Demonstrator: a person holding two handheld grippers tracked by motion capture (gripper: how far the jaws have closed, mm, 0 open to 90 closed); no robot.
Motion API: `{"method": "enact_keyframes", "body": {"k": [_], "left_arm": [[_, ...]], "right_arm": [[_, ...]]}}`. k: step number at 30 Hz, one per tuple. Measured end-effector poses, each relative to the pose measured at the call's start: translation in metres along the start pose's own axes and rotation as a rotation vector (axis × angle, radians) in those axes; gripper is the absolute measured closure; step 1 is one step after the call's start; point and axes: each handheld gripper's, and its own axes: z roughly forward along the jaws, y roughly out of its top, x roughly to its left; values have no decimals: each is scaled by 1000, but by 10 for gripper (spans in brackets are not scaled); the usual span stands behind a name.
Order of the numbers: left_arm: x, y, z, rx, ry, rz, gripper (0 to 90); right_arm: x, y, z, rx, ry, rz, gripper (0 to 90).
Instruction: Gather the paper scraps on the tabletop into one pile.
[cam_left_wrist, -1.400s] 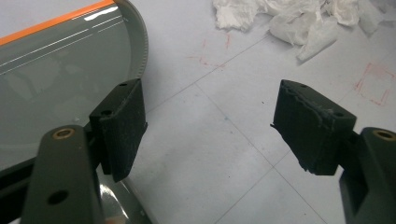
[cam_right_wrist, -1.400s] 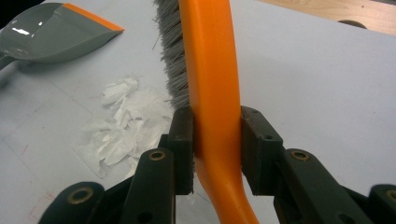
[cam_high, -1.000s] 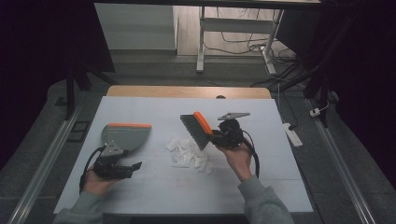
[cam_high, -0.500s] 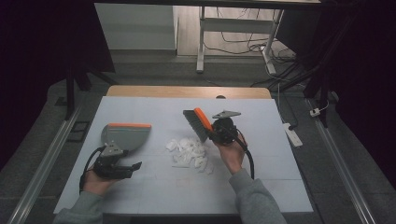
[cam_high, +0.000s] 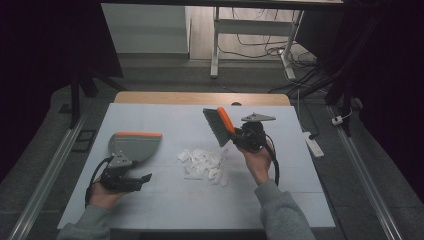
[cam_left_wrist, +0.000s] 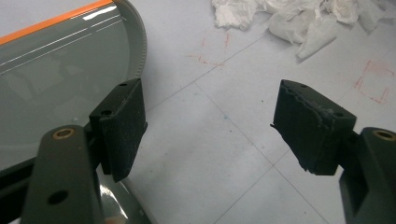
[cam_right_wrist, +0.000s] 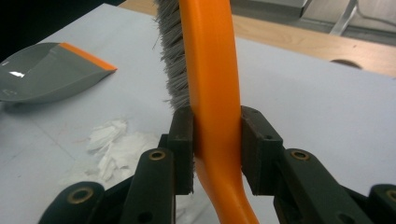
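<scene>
A grey dustpan (cam_high: 135, 145) with an orange lip lies flat at the left of the white mat. Just behind its near end sits my left gripper (cam_high: 142, 178), open and holding nothing. In the left gripper view the dustpan (cam_left_wrist: 56, 60) lies under the left jaw, and my left gripper (cam_left_wrist: 210, 130) has bare mat between its jaws. A pile of white paper scraps (cam_high: 202, 162) lies mid-table. Above and right of the pile, my right gripper (cam_high: 239, 136) is shut on the orange handle of a grey-bristled brush (cam_high: 218, 125). The brush handle (cam_right_wrist: 212, 93) stands upright between the jaws of my right gripper (cam_right_wrist: 217, 140).
The white mat (cam_high: 300, 200) covers the table, and a wooden edge (cam_high: 200, 97) shows at the back. Off its right side, a white power strip (cam_high: 312, 142) lies on the floor. Faint red marks (cam_left_wrist: 373, 86) dot the mat near the scraps (cam_left_wrist: 289, 18).
My right gripper has carried the brush a little farther back and to the right, away from the paper pile. The left gripper and the dustpan have stayed put.
</scene>
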Motion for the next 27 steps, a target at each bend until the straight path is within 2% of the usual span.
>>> {"method": "enact_keyframes", "body": {"k": [2, 8, 13, 16, 18, 20, 22, 24, 27], "left_arm": [[0, 0, 0, -2, -1, -1, 263], [0, 0, 0, -3, -3, 0, 264], [0, 0, 0, -5, -4, -1, 264], [0, 0, 0, -2, -4, 4, 264], [-1, 1, 0, -2, -3, 6, 264], [-1, 0, 0, -3, -2, 3, 264], [0, 0, 0, -2, -3, 2, 264], [-1, 0, 0, 0, -4, 6, 264], [-1, 0, 0, 1, -4, 6, 264]], "right_arm": [[-2, 1, -1, 23, -43, -18, 677], [-19, -5, -3, 95, -153, -52, 676], [-33, -13, -11, 139, -190, -35, 676], [-40, -20, -9, 197, -219, -43, 676], [-40, -25, -4, 226, -215, -47, 677], [-37, -26, 0, 222, -213, -55, 677], [-30, -24, 3, 225, -167, -42, 677], [-16, -22, 11, 233, -146, -85, 677], [-2, -16, 19, 220, -85, -79, 677]]}}
